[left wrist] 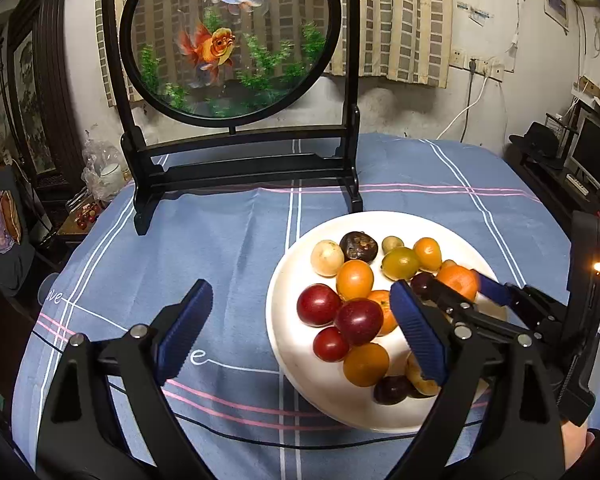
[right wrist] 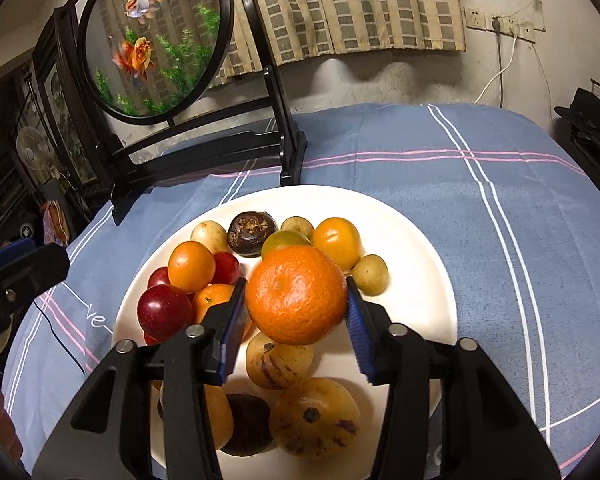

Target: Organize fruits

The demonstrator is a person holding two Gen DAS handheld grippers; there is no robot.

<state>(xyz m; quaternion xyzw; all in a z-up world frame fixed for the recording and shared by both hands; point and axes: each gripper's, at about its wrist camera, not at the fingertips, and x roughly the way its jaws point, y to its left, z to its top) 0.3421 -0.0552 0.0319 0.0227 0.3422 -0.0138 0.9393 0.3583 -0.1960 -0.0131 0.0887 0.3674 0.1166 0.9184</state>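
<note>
The right hand-held gripper [right wrist: 297,312] is clenched on a round, dimpled orange mandarin [right wrist: 296,294], one blue ribbed pad against each flank of the fruit. In the right wrist view the mandarin sits at the centre of the frame, raised over the heap on the round white ceramic plate [right wrist: 416,248]; whether it is fully clear of the fruit beneath cannot be told. It is nearly spherical, so it has no long axis to speak of, and its stem dimple faces the camera.

The left hand-held gripper [left wrist: 300,328] is released, jaws spread wide and holding nothing. In the left wrist view its left pad hangs over the blue-grey striped cloth on the worktop [left wrist: 228,240], while its right pad overlaps the lower middle of the plate. The glossy dark red plums [left wrist: 358,320] lie between its pads towards the right one, closer to it than to the right gripper.

The rest of the fruit, yellow-orange, green, pale and dark brown pieces, is crowded on the plate. A black-framed round goldfish screen [left wrist: 232,36] stands in the upper left of both views.

The coming move probably turns on where the mandarin goes: bare cloth lies to the right of the plate in the right wrist view, on the right gripper's own side.
</note>
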